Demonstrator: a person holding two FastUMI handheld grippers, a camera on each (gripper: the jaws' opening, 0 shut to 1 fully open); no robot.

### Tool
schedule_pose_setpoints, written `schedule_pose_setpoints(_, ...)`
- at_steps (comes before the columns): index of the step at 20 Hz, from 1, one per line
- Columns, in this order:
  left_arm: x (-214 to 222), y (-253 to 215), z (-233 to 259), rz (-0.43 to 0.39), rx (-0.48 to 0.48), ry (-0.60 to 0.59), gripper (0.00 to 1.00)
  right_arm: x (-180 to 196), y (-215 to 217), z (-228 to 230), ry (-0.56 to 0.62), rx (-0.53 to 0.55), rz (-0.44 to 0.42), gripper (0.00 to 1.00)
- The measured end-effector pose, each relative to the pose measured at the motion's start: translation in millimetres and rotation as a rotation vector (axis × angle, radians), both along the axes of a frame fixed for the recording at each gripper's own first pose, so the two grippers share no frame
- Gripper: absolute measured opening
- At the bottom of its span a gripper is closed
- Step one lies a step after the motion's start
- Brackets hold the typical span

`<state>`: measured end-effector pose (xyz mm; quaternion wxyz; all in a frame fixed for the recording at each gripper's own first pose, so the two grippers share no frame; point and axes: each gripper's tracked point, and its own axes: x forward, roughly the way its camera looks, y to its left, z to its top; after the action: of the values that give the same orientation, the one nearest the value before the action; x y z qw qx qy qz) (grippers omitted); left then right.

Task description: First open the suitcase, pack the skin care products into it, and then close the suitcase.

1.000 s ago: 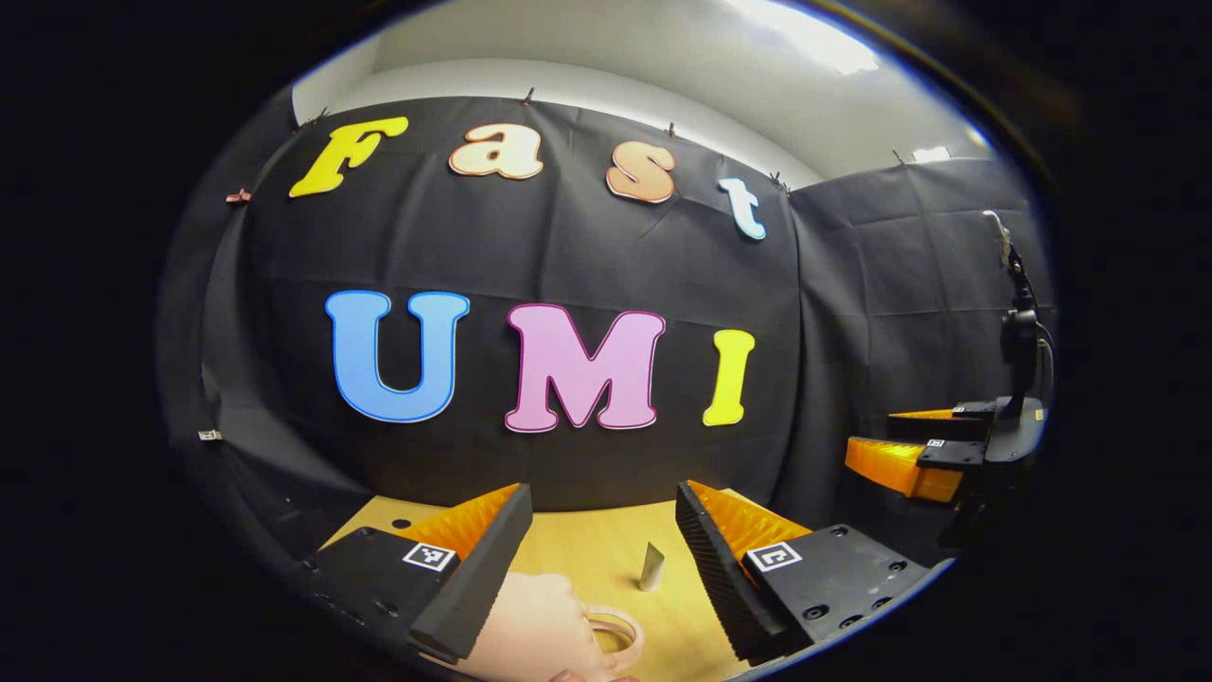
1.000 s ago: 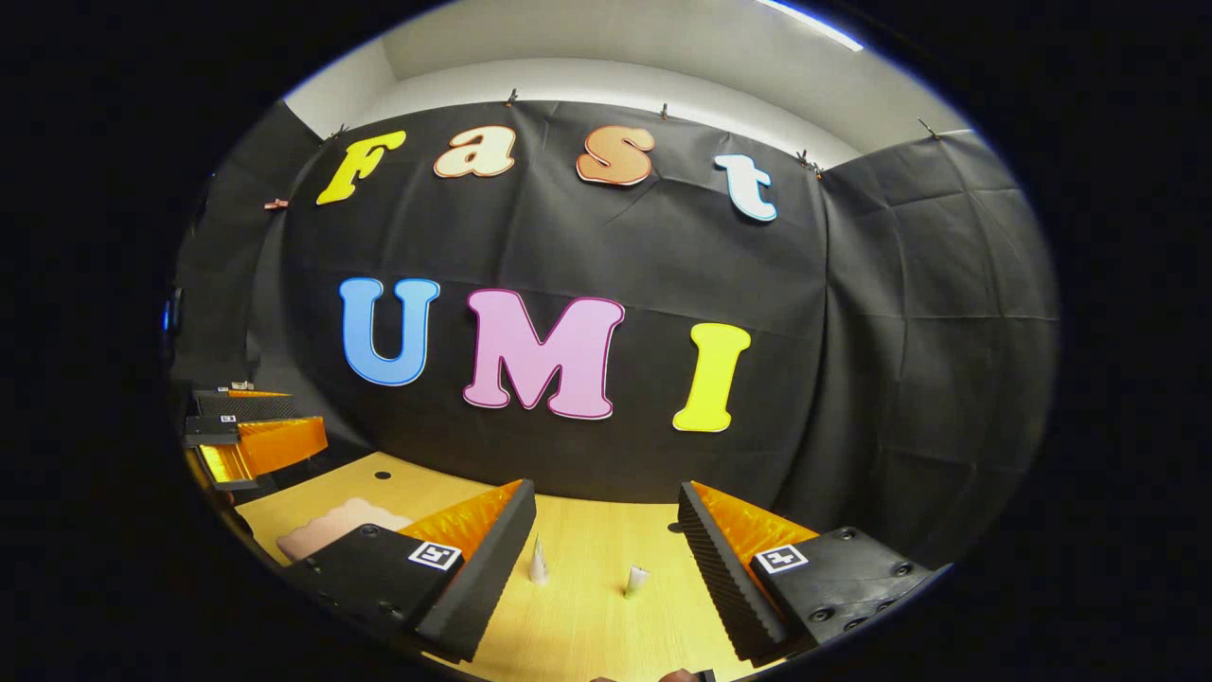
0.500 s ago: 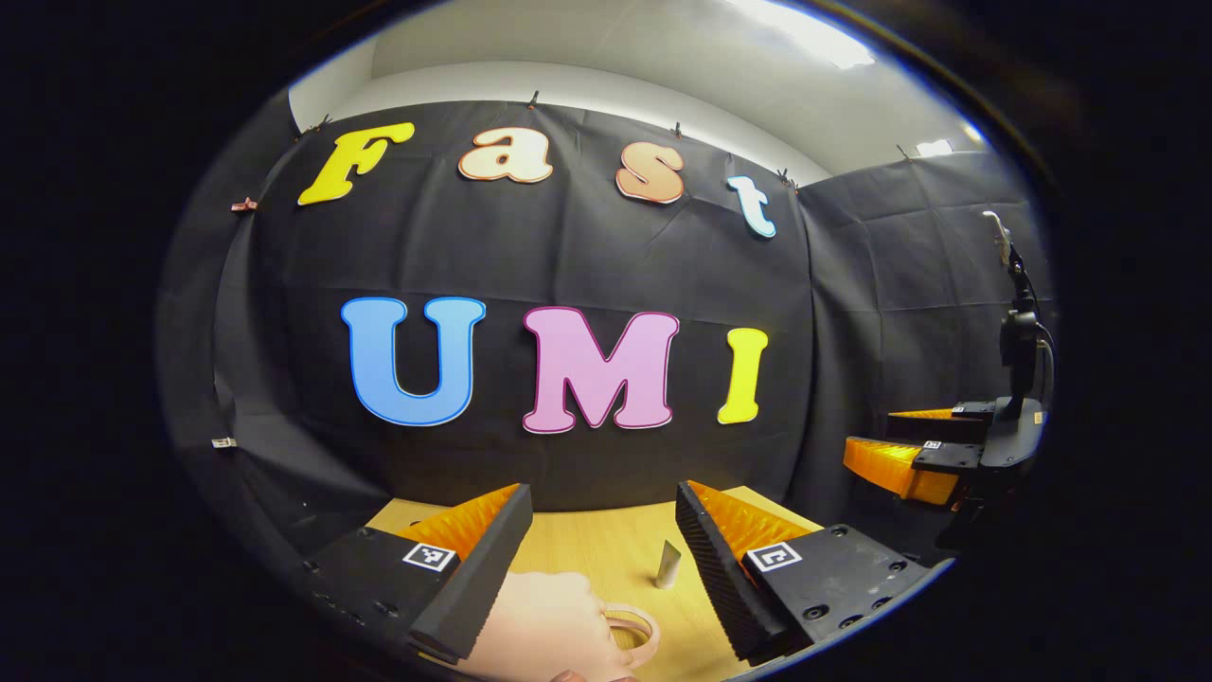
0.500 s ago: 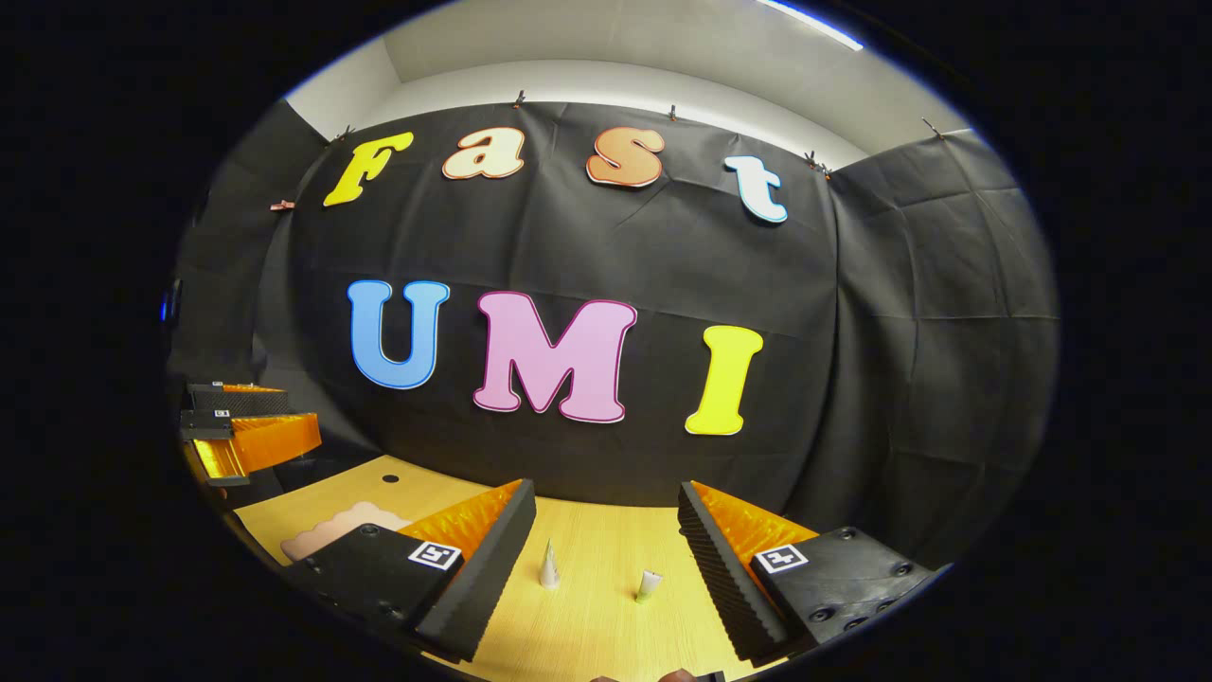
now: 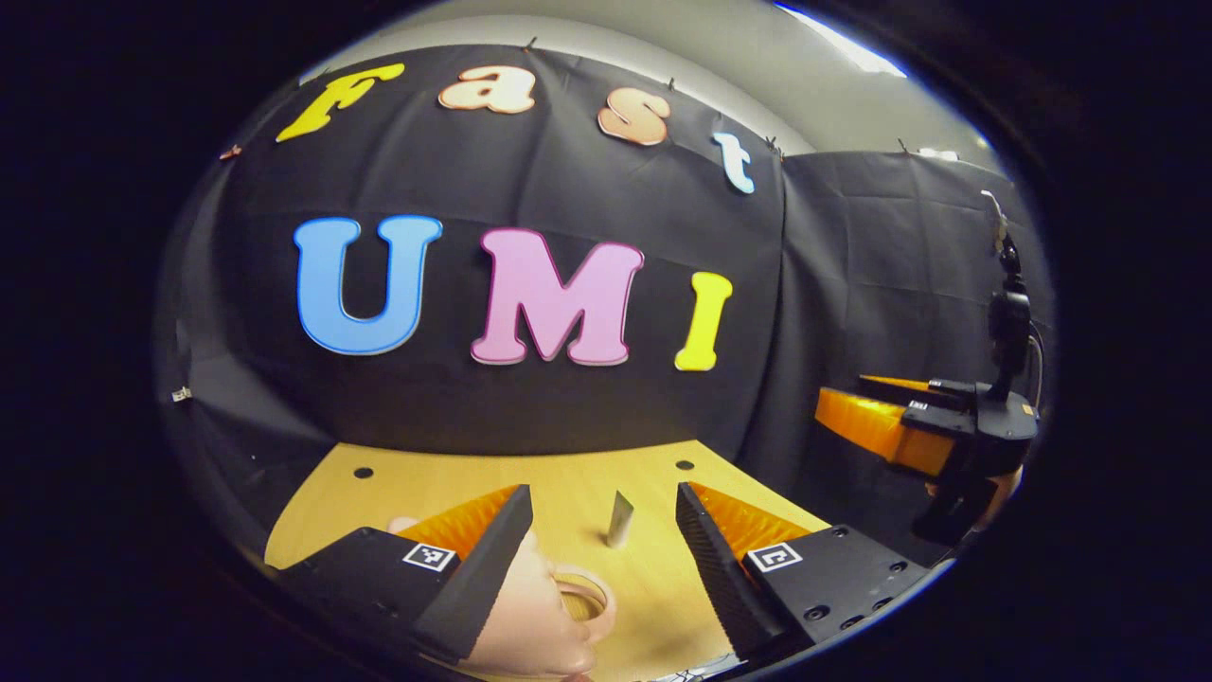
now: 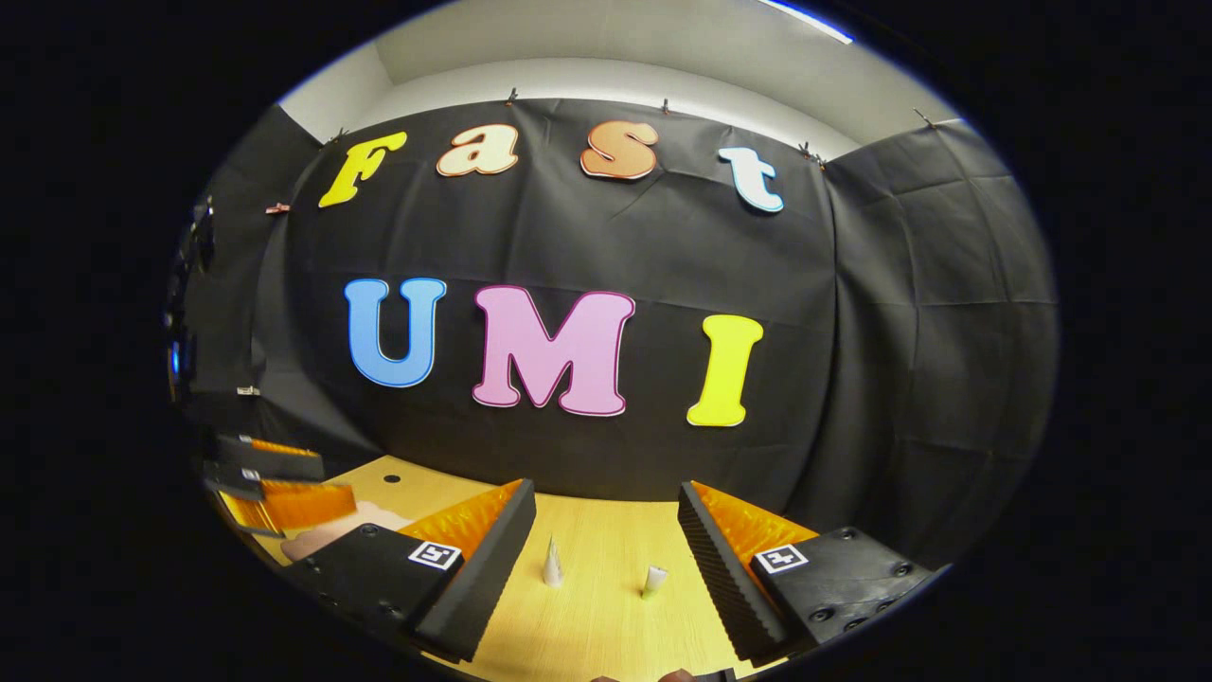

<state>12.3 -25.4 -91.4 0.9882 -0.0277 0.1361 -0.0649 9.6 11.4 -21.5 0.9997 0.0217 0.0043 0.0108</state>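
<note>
Step in hand looks like the very start: approach to the suitcase, not yet opened.

Left gripper [image 5: 603, 535]: jaws spread wide, nothing between them. Just below and beside its left finger sits the pink suitcase [image 5: 530, 616], looped handle [image 5: 589, 599] pointing toward the gap. Closed or not, can't tell from this angle. A little past the fingertips, inside the gap, one small pale tube [image 5: 619, 519] stands upright on the wooden table [image 5: 454, 474].

Right gripper [image 6: 606, 540]: also wide open, empty. Ahead in its gap two skin care items stand apart from each other: a cone-topped tube [image 6: 552, 563] nearer its left finger, a short tube [image 6: 653, 580] nearer the right. Pink suitcase edge is off to its left, behind the left finger, with the left gripper blurred above it.

Next move, my read: left needs to drop and line up on the handle or lid edge; right is well off to the side and free to brace.

Versus 0.5 s ago: left camera has pitched down, more table in sight, tube and suitcase sit higher in frame. Right is nearly unchanged; the left gripper has dipped lower in its view.
</note>
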Motion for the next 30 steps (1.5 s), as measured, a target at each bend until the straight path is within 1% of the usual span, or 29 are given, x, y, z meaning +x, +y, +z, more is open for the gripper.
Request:
schedule_pose_setpoints(1,7,-9,-24,-0.027,0.004,0.071,0.96,0,-3,-7,0.012,0.015,0.004,0.94)
schedule_pose_setpoints(3,16,-31,-66,-0.085,-0.014,0.212,0.96,-1,-16,-16,0.027,0.028,0.002,0.96)
schedule_pose_setpoints(4,20,-40,-92,-0.097,-0.020,0.302,0.96,0,-26,-22,0.032,0.033,0.004,0.96)
schedule_pose_setpoints(5,21,-43,-119,-0.092,-0.024,0.404,0.96,0,-37,-28,0.041,0.035,0.004,0.96)
schedule_pose_setpoints(7,26,-48,-168,-0.059,-0.025,0.573,0.96,-1,-60,-44,0.061,0.035,0.001,0.96)
schedule_pose_setpoints(10,39,-45,-214,0.027,-0.002,0.752,0.97,-2,-105,-73,0.119,0.044,-0.029,0.96)
schedule_pose_setpoints(13,50,-44,-254,0.127,-0.066,0.901,0.97,1,-150,-95,0.180,0.080,-0.055,0.96)
schedule_pose_setpoints(14,55,-37,-263,0.175,-0.057,0.927,0.97,4,-165,-102,0.197,0.092,-0.064,0.96)
schedule_pose_setpoints(15,65,-35,-271,0.189,-0.051,0.927,0.97,8,-180,-107,0.208,0.100,-0.073,0.96)
schedule_pose_setpoints(16,68,-31,-277,0.214,-0.031,0.934,0.91,11,-194,-112,0.220,0.106,-0.080,0.96)
schedule_pose_setpoints(18,73,-21,-284,0.264,0.002,0.960,0.92,18,-215,-120,0.238,0.110,-0.087,0.96)
schedule_pose_setpoints(19,76,-21,-286,0.267,0.011,0.963,0.92,21,-223,-124,0.244,0.112,-0.086,0.97)
schedule_pose_setpoints(20,77,-20,-295,0.266,0.024,0.971,0.88,24,-229,-128,0.250,0.115,-0.082,0.97)
schedule_pose_setpoints(21,78,-17,-299,0.274,0.046,0.976,0.88,27,-233,-132,0.258,0.119,-0.076,0.97)
schedule_pose_setpoints(22,76,-15,-306,0.275,0.061,0.992,0.90,29,-235,-138,0.269,0.124,-0.069,0.97)
schedule_pose_setpoints(23,70,-14,-313,0.275,0.057,1.020,0.89,31,-236,-142,0.279,0.130,-0.058,0.97)
schedule_pose_setpoints(24,66,-13,-316,0.284,0.033,1.037,0.80,31,-234,-146,0.287,0.133,-0.047,0.97)
schedule_pose_setpoints(25,63,-8,-313,0.313,0.025,1.032,0.73,32,-233,-148,0.291,0.131,-0.035,0.97)
schedule_pose_setpoints(26,65,-11,-311,0.286,-0.006,1.014,0.50,33,-233,-150,0.295,0.125,-0.026,0.97)
schedule_pose_setpoints(27,69,-13,-300,0.247,0.001,0.991,0.27,35,-232,-152,0.300,0.119,-0.020,0.97)
schedule_pose_setpoints(28,71,-13,-284,0.215,0.041,0.967,0.19,36,-229,-153,0.304,0.115,-0.013,0.97)
schedule_pose_setpoints(29,74,-9,-267,0.192,0.097,0.947,0.21,38,-225,-152,0.305,0.114,-0.005,0.97)
schedule_pose_setpoints(30,77,-5,-242,0.167,0.111,0.918,0.18,42,-219,-150,0.299,0.112,0.004,0.97)
